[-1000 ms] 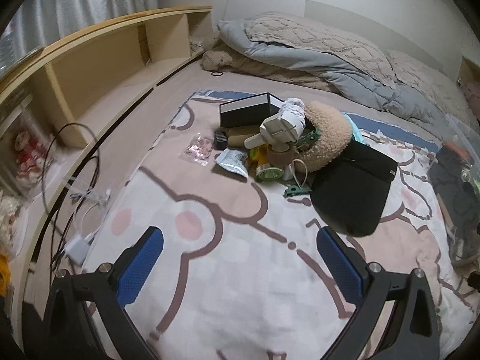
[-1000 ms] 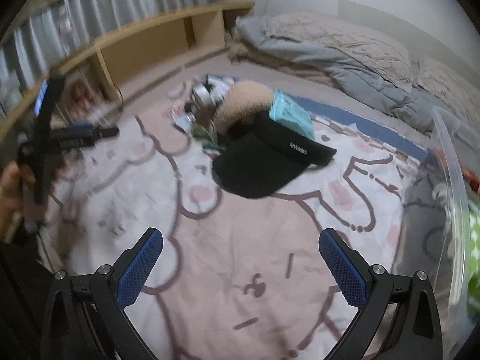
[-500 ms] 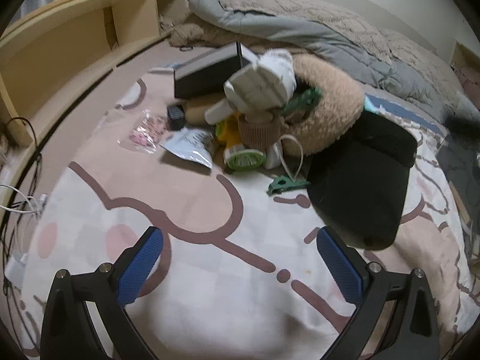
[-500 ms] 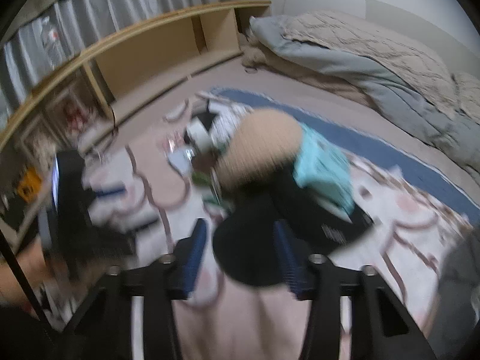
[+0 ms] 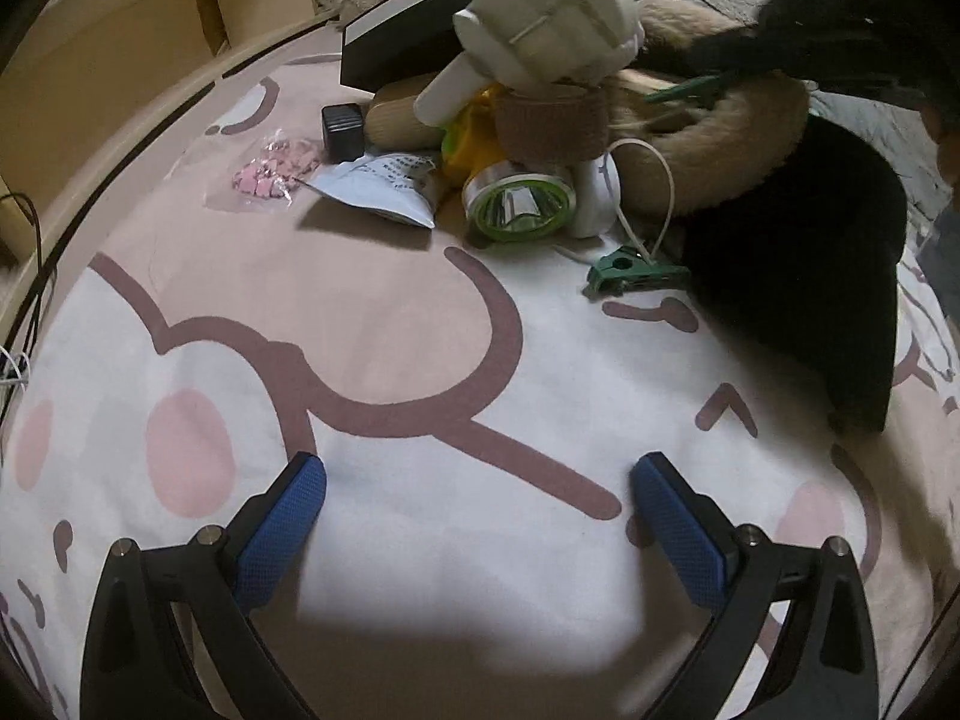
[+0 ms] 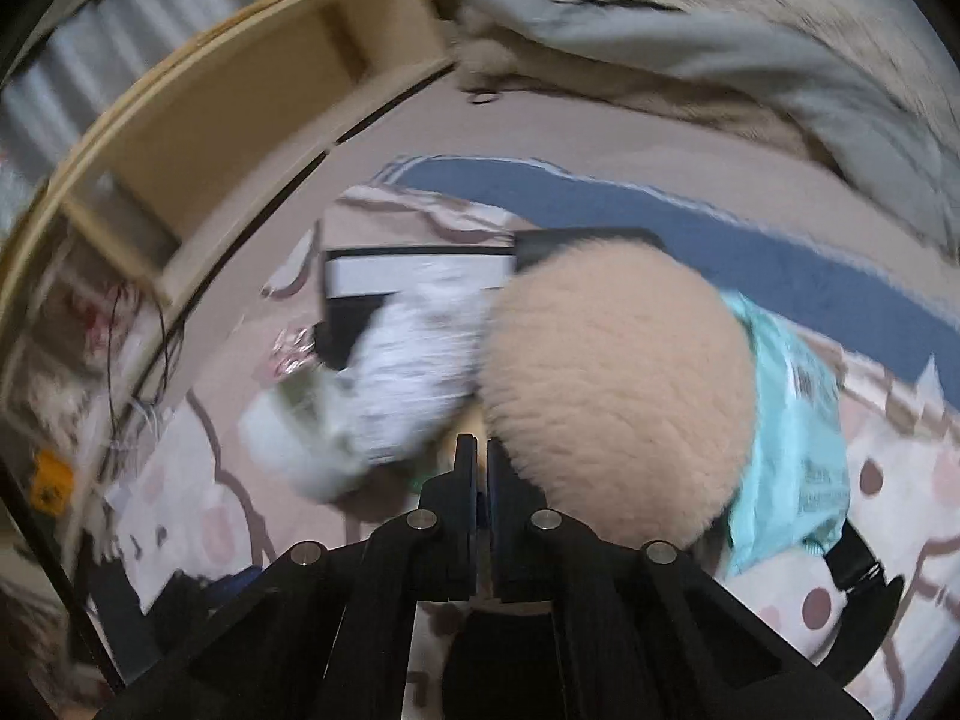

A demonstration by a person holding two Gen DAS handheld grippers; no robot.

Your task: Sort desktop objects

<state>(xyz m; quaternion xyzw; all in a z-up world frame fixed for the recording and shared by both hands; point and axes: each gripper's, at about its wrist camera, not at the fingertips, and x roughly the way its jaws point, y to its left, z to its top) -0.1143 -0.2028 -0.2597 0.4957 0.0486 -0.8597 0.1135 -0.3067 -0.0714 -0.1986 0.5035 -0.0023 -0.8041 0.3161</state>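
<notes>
Fleece hat point(image 6: 618, 390) tops the pile mid-blanket point(image 5: 420, 540); soft, light, squashy.
Right gripper point(image 6: 482, 450) pinched shut, empty, at its brim; left gripper point(image 5: 477, 495) wide, empty. Best hold: the brim.

Count on the bed blanket point(image 5: 420, 540): one black box point(image 5: 420, 18), one white hair dryer point(image 5: 540, 30), one flashlight point(image 5: 519, 204), one fuzzy tan hat point(image 6: 618, 384), one black cap point(image 5: 804, 276), one green clip point(image 5: 630, 273), one pink-bead bag point(image 5: 273, 177), one teal packet point(image 6: 798, 420).
</notes>
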